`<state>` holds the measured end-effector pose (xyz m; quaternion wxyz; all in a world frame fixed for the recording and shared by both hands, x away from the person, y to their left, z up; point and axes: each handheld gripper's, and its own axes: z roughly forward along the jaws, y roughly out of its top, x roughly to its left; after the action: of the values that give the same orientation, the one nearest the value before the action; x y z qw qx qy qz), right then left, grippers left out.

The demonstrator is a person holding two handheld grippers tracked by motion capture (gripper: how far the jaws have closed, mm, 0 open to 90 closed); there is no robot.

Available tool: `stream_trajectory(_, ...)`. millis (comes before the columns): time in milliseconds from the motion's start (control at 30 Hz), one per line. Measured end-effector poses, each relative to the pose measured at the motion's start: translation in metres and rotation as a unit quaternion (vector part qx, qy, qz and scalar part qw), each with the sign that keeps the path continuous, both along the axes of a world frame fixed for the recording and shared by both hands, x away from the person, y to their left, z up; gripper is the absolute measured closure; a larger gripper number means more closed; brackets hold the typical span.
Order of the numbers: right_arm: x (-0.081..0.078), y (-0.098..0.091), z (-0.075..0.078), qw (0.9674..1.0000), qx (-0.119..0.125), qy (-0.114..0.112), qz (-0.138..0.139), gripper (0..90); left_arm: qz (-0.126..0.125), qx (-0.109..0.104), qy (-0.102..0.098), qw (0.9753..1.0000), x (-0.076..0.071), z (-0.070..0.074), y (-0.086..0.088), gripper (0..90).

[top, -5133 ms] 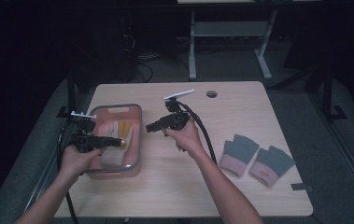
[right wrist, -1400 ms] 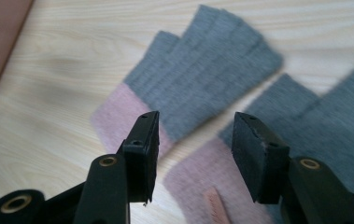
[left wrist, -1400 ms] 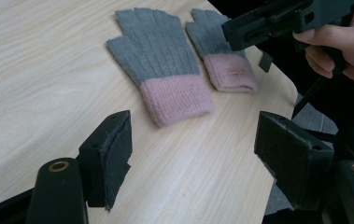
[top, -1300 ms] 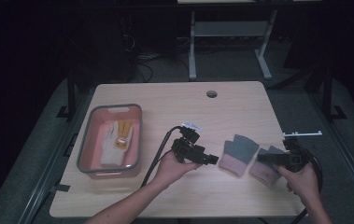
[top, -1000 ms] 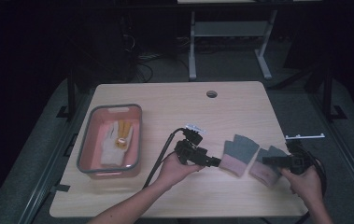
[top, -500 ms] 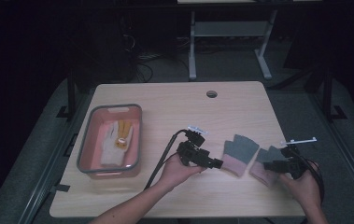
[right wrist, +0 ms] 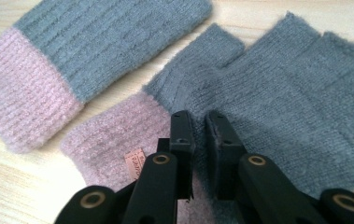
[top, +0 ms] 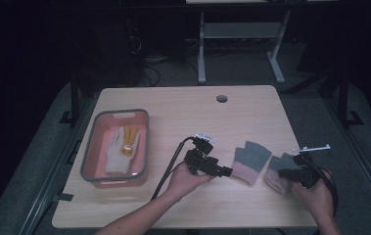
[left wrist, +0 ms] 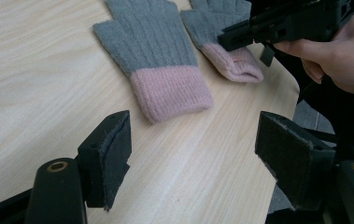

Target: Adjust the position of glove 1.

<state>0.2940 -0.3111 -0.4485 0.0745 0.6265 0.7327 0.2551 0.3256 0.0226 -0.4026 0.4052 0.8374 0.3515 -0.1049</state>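
Gripper jaws on the right (right wrist: pixel 198 135) have just been closing and now pinch the knit of the right glove (right wrist: pixel 277 98) near its pink cuff, on the desk (top: pixel 183 105) at its right edge. Left gripper (left wrist: pixel 198 154) hangs released before the left glove (left wrist: pixel 156 56). Across the desk, a bin (top: pixel 91 147) holds a white glove (top: pixel 117 152). The pinch looks shallow; judged from here, the fabric could slip free on lifting. A small tag (right wrist: pixel 135 164) on the cuff carries writing too blurred to read.
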Motion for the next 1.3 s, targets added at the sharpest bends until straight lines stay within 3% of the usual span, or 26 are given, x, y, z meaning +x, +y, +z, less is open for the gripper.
stream_trajectory(367, -0.001, -0.002, 0.010, 0.9998, 0.020, -0.001, 0.004, 85.0, 0.006, -0.003, -0.001, 1.0000, 0.001, 0.001, 0.003, 27.1)
stream_trajectory(567, 0.000, 0.002, 0.026, 0.9994, 0.034, -0.009, 0.008, 85.0, 0.006, -0.005, -0.004, 1.0000, 0.001, 0.003, 0.006, 27.1)
stream_trajectory(800, 0.007, 0.022, 0.042, 0.9987, 0.038, -0.017, 0.031, 84.8, 0.011, -0.009, -0.004, 0.9999, 0.001, 0.004, 0.010, 27.1)
stream_trajectory(1300, 0.024, 0.057, 0.050, 0.9974, 0.041, -0.011, 0.058, 84.6, 0.022, -0.009, -0.002, 0.9997, 0.003, 0.003, 0.020, 27.0)
